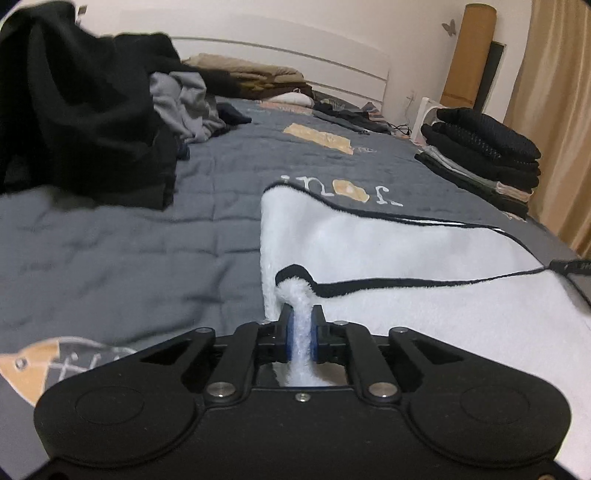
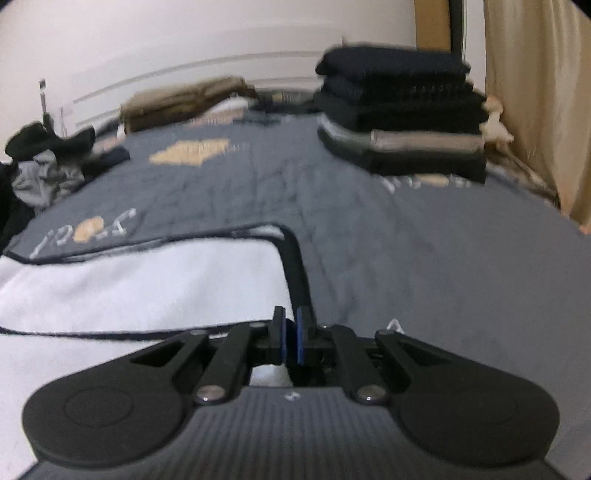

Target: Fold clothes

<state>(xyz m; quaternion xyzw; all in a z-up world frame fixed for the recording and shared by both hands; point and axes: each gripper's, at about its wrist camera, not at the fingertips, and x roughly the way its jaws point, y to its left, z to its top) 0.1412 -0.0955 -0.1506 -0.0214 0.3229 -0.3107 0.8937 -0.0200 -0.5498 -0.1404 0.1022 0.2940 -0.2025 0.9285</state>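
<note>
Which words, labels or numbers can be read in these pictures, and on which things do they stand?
White stitched letters on the grey quilted bedspread: seen upside down, too unclear to read for sure.
Same letters in the right wrist view: blurred.
White fleece garment with black trim: no text visible.
Nothing else bears text.

I see a grey quilt (image 1: 110, 258) covering the bed, with a white headboard (image 1: 332, 70) at twelve o'clock, a beige curtain (image 1: 554, 122) at two o'clock, a tan roll (image 1: 469, 51) at one o'clock against the wall (image 1: 406, 33).
</note>
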